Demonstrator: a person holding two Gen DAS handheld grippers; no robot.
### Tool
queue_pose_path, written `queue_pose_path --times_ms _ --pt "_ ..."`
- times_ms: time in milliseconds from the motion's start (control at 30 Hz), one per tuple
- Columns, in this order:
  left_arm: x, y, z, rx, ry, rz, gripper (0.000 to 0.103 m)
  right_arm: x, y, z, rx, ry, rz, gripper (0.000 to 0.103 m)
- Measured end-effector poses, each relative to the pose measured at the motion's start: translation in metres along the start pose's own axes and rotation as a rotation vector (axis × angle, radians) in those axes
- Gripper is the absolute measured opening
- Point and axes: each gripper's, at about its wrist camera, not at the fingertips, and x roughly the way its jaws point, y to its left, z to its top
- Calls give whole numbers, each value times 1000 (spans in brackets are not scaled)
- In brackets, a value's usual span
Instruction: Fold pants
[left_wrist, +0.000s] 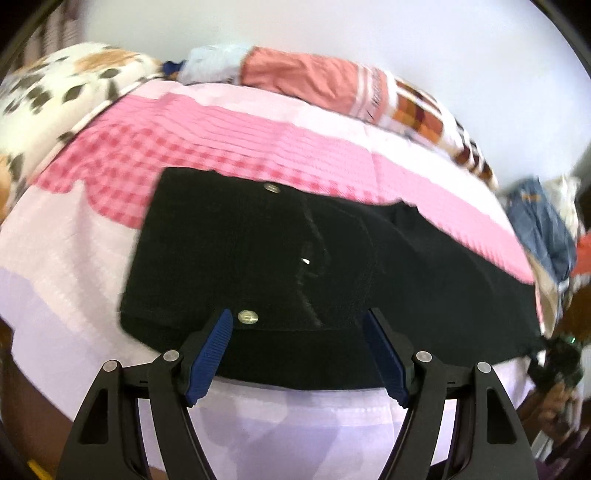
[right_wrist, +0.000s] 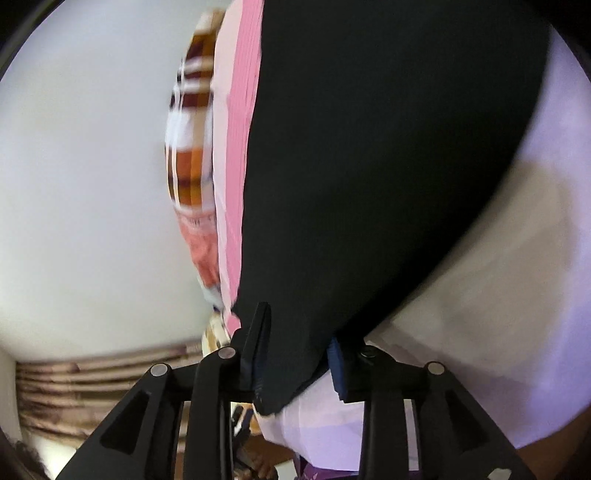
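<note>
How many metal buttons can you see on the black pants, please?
2: one button at the pants' far edge, one near the left gripper. Others may be hidden.

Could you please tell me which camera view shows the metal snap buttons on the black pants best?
The left wrist view: two round silver metal snap buttons show on the black fabric pants, near the open left tool. The right wrist view shows only plain black cloth gripped in the right tool, no buttons.

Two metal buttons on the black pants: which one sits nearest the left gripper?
The lower round silver metal button, just beside the left gripper's left blue fingertip on the black pants; the other button lies at the far edge.
</note>
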Motion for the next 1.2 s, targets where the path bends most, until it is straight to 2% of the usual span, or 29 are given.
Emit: queue_pose_path --times_ms 100,133,200,300,367,533,633,667,733,767,867,900,967,1033,1133,1200 --pt "-10 29 0 -86 -13 16 74 26 8 -11 -52 50 -60 28" --pt "-11 37 -1 -110 -8 22 74 33 11 -13 -70 53 -75 20" --pt "-14 56 -5 -172 5 26 74 43 20 -18 -122 56 -142 11" --pt "-20 85 -13 -242 13 35 74 45 24 -19 -143 34 -155 9" --pt "-21 96 -17 -251 25 50 74 44 23 -20 -144 36 -140 9" --pt "-6 106 -23 -269 96 -14 74 48 21 -18 -123 46 -117 10" --pt "2 107 -20 -279 104 -50 72 49 18 -16 -106 50 -106 11" --pt "4 108 -17 -283 99 -57 70 49 17 -16 -103 50 -103 11" --pt "8 107 -12 -273 94 -50 50 50 17 -16 -98 50 -100 11" --pt "10 105 -8 -258 100 -39 50 50 16 -16 -95 51 -99 11" --pt "14 100 -1 -210 93 3 41 52 17 -17 -95 49 -97 11" --pt "12 99 2 -196 78 31 29 52 18 -18 -102 50 -98 11" --pt "5 99 8 -187 43 61 21 53 17 -18 -110 52 -102 11" --pt "1 101 14 -187 21 85 21 52 15 -18 -106 54 -98 11" --pt "13 110 9 -192 58 112 21 53 15 -18 -106 58 -96 11" --pt "15 111 6 -165 50 139 21 54 16 -18 -110 63 -99 11"
